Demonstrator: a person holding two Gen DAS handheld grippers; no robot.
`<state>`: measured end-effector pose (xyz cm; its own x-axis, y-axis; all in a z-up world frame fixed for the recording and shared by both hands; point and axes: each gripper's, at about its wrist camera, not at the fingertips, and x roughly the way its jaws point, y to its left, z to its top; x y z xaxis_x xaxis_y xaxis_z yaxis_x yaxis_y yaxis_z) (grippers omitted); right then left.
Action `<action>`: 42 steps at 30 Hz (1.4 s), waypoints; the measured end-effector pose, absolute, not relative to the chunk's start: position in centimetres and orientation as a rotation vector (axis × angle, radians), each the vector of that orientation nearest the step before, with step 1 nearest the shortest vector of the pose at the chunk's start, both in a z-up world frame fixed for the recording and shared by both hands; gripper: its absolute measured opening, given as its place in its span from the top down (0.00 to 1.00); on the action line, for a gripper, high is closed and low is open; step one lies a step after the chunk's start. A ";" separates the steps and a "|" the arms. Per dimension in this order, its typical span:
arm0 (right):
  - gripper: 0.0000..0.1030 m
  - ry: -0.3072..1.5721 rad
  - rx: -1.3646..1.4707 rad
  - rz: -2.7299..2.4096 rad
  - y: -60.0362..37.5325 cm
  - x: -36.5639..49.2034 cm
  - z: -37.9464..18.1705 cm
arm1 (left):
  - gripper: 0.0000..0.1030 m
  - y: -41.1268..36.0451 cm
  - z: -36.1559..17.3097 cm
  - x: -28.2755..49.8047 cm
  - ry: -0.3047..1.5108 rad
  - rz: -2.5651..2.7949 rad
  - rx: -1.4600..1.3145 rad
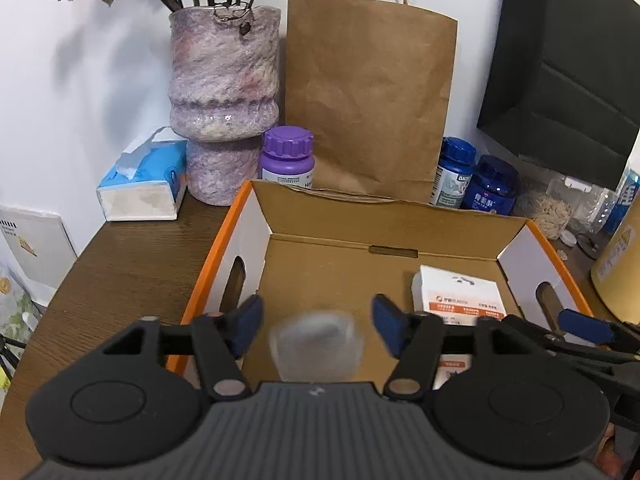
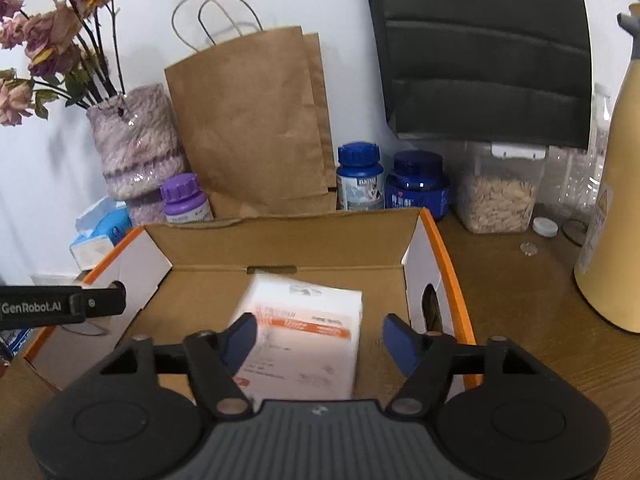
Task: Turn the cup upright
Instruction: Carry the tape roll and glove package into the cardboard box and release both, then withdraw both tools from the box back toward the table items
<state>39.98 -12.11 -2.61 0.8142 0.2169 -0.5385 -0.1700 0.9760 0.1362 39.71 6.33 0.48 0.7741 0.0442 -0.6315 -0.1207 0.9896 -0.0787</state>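
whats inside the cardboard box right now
Inside the cardboard box: a blurry clear cup between the open left tongs, and a white packet to its right. The tongs' bodies cover the box's near floor.

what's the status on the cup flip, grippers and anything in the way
Left gripper open, astride blurred clear cup in cardboard box, no pad contact. Right gripper open over white packet, nothing gripped. Packet sits beside cup, close.

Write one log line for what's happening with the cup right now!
left tool: open, straddling blurry clear cup | cup: inside cardboard box, not gripped | right tool: open, over white packet
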 end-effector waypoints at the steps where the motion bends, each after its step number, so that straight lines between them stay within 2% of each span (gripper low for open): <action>1: 0.23 0.588 0.080 0.208 -12.0 40.0 -2.7 | 0.20 6.2 0.5 39.7 0.673 0.098 -0.109; 6: 0.04 0.582 0.081 0.218 -12.1 39.6 -2.6 | 0.01 6.6 0.7 39.3 0.651 0.109 -0.124; 10: 0.00 0.578 0.095 0.218 -12.7 39.2 -2.1 | 0.00 6.4 1.1 38.7 0.641 0.104 -0.120; 22: 0.00 0.484 0.131 0.237 -14.7 35.4 1.4 | 0.00 5.6 4.1 35.7 0.586 0.099 -0.118; 42: 0.00 0.435 0.074 0.259 -14.4 26.5 4.8 | 0.00 6.1 6.9 26.7 0.538 0.085 -0.138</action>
<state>26.47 -14.35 4.80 0.8747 0.2631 -0.4071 -0.2318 0.9647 0.1254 26.74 6.10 6.95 0.8555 0.0447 -0.5159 -0.1172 0.9871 -0.1088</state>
